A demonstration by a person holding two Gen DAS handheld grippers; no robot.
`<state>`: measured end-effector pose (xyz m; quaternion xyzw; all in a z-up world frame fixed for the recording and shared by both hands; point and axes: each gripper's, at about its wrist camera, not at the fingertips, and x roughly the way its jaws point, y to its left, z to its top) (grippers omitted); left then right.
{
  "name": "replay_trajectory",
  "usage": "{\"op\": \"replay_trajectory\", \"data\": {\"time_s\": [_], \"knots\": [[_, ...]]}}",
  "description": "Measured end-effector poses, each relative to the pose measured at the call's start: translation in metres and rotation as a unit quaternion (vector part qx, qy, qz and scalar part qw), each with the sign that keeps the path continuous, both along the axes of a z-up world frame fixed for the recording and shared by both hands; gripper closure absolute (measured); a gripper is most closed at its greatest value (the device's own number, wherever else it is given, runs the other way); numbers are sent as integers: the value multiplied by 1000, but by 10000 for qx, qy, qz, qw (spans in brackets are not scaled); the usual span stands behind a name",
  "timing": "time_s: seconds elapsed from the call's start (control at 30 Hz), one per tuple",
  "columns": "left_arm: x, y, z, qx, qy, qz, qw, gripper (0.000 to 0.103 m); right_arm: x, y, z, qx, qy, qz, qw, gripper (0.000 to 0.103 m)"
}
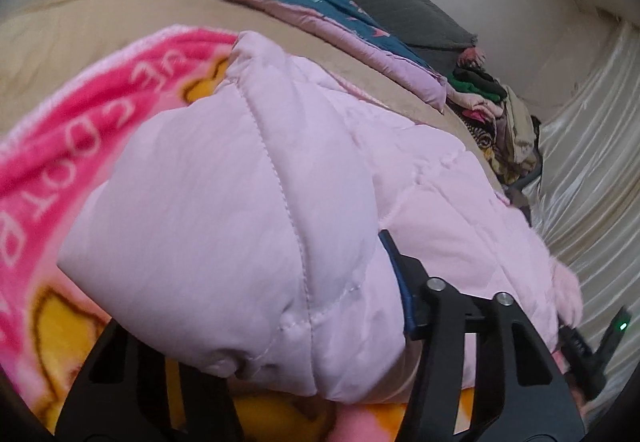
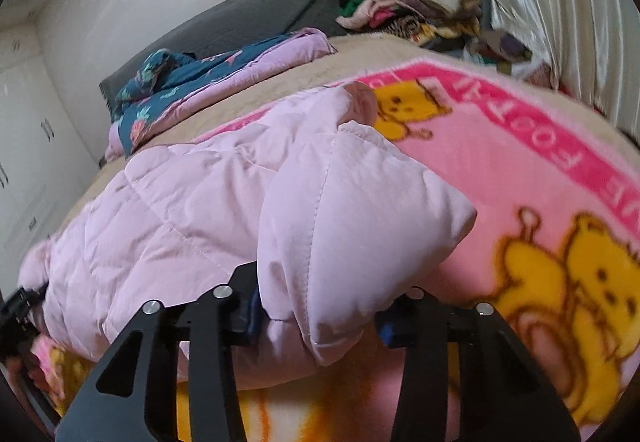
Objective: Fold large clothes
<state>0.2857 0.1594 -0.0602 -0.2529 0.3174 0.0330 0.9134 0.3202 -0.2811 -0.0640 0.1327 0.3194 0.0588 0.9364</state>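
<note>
Gripping a pale pink quilted puffer jacket (image 2: 192,210) with both tools, over a fleece blanket on the bed.

Left tool (image 1: 256,326) and right tool (image 2: 320,318) are each clamped on a puffy hem corner of the jacket, whose body lies across the bright pink fleece blanket with yellow cartoon bears (image 2: 540,226). By its look the jacket should handle light, soft and springy, with a smooth shell liable to slip; stitched seams and hem edges seem the firmest holds. Blanket lettering reads partly "FOOTA…" at 1 o'clock in the right view; the rest is cut off or blurred. A folded teal floral quilt (image 2: 180,78) lies at 10 o'clock, a heap of mixed clothes (image 2: 420,10) at 1 o'clock.
</note>
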Motion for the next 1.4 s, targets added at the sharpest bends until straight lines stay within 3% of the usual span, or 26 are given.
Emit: {"op": "replay_trajectory", "data": {"time_s": [0.53,0.9,1.4], "knots": [[-5,-23,30,972,-210,-205,9948,67,-23,23,36,-931,-604,374,9931,73],[-37,-27,57,1186,-483,-320,9913,68,-62,30,71,-1114,-1072,689,9856,73],[-69,-36,60,1289,-462,-357,9899,68,-104,28,69,-1184,-1074,747,9843,74]]}}
